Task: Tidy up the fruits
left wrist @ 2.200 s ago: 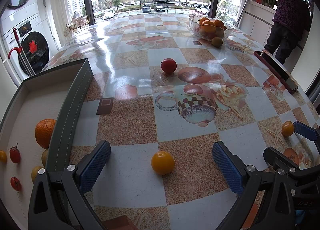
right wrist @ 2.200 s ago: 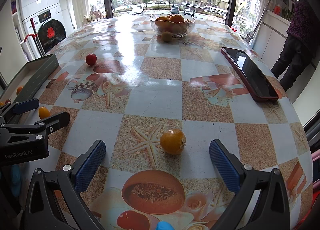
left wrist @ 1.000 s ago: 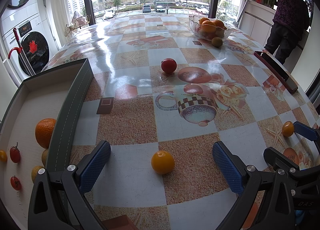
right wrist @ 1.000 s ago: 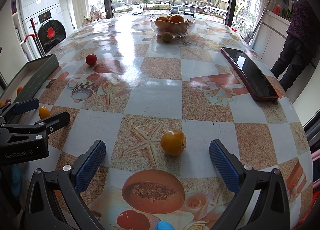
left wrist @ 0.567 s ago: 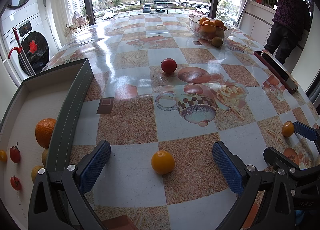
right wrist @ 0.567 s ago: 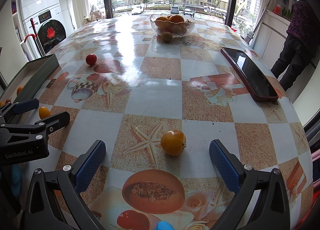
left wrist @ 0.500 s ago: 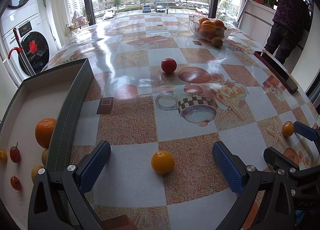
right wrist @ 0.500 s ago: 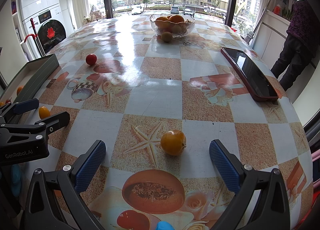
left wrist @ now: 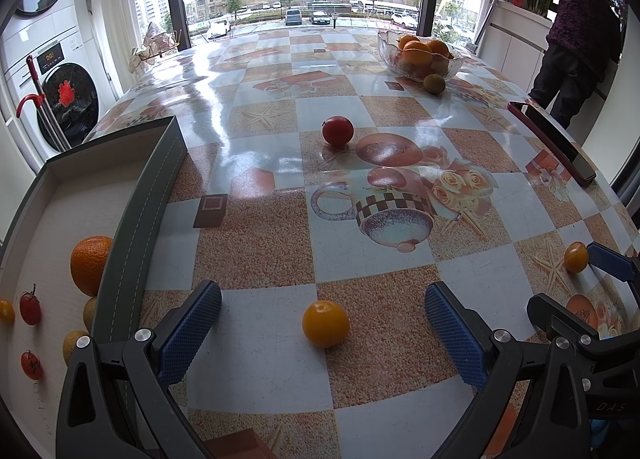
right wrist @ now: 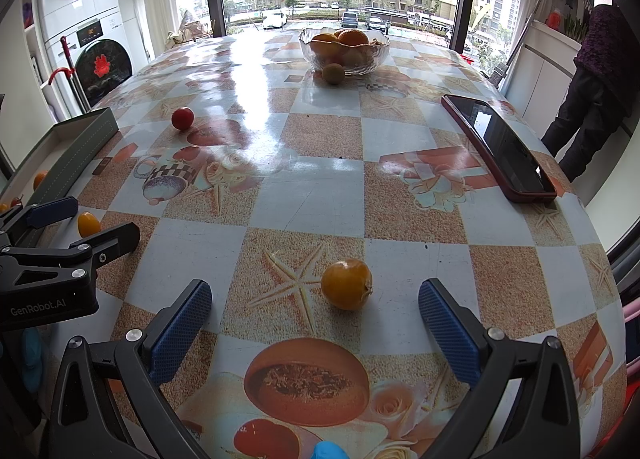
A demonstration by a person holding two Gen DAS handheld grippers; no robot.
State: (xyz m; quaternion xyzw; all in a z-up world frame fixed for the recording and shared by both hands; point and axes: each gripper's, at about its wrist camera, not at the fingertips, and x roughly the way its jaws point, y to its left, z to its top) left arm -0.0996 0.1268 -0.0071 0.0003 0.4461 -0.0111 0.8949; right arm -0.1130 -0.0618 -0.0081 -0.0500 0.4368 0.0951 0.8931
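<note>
A small orange fruit (left wrist: 325,323) lies on the counter (left wrist: 280,251) between the wide-spread jaws of the left gripper (left wrist: 323,325), touching neither pad. A second orange fruit (right wrist: 346,284) sits likewise between the jaws of the right gripper (right wrist: 315,317), which are also fully apart and hold nothing. To the left stands a grey box (left wrist: 132,219) (its wall just beside the left gripper) holding an orange (left wrist: 89,264), small red tomatoes (left wrist: 29,308) and a few yellowish fruits (left wrist: 72,347). Further out a red tomato (left wrist: 338,130) rests alone on the counter. At the far end a glass bowl (right wrist: 344,49) is filled with oranges, with a greenish fruit (right wrist: 333,73) touching its front. A phone (right wrist: 498,145) lies near the right edge. A person (right wrist: 592,91) stands beyond the counter at the right.
</note>
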